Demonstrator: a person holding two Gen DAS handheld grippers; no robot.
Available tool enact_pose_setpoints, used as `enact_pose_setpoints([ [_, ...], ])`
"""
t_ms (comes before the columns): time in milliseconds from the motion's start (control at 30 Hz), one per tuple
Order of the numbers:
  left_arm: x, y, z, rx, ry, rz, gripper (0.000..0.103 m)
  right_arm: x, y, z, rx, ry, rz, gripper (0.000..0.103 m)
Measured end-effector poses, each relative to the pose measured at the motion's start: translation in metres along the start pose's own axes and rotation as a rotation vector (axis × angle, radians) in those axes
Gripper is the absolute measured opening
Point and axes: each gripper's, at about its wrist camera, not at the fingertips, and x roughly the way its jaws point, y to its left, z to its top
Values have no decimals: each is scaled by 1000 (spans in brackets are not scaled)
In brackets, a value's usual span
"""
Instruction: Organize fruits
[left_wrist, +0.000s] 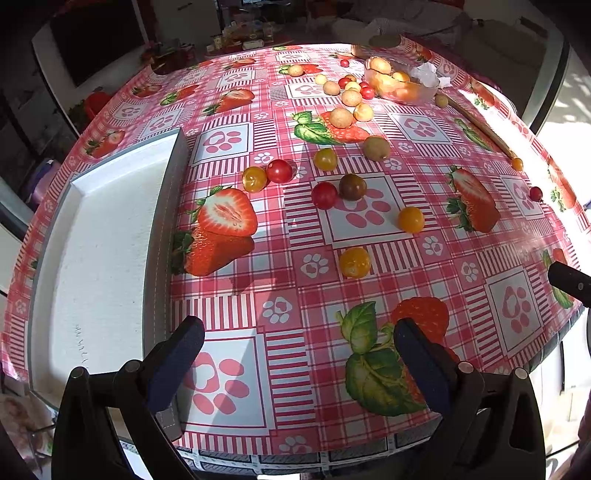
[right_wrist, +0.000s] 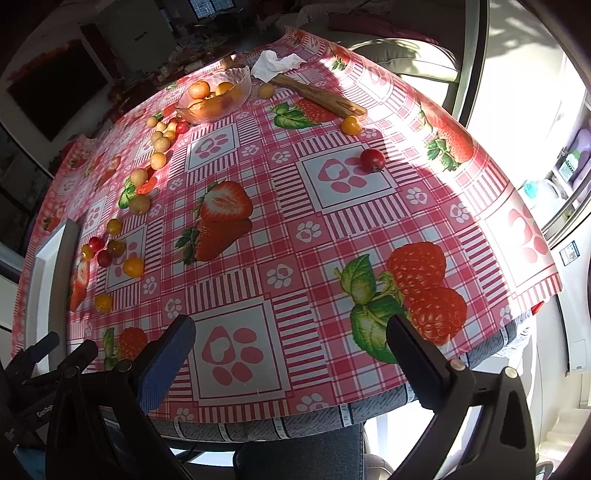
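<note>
Strawberry-print tablecloth, sunlit. Cherry tomatoes scattered mid-table; glass bowl at the far side, white tray left. Left gripper and right gripper wide open, empty.

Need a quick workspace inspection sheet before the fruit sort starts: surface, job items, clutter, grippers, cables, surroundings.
Surface: tablecloth with strawberry print, sunlit on the right.
Job's things: loose tomatoes mid-table; pale round fruits near the glass bowl, which holds fruit; white tray at left, nothing in it.
Clutter: crumpled tissue, wooden stick.
Grippers: left gripper and right gripper open, holding nothing.
Cables: nothing seen.
Surroundings: dim room, window light at right.
</note>
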Motion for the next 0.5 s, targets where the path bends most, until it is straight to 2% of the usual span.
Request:
enact_pose_setpoints([
  [300,-2,2,1,-4,-7,-4,103,-1,6,1,-24,-3,-3,103],
  [500,-2,3,2,-4,28,-14,103,-2,11,2,-40,-6,-10,103],
])
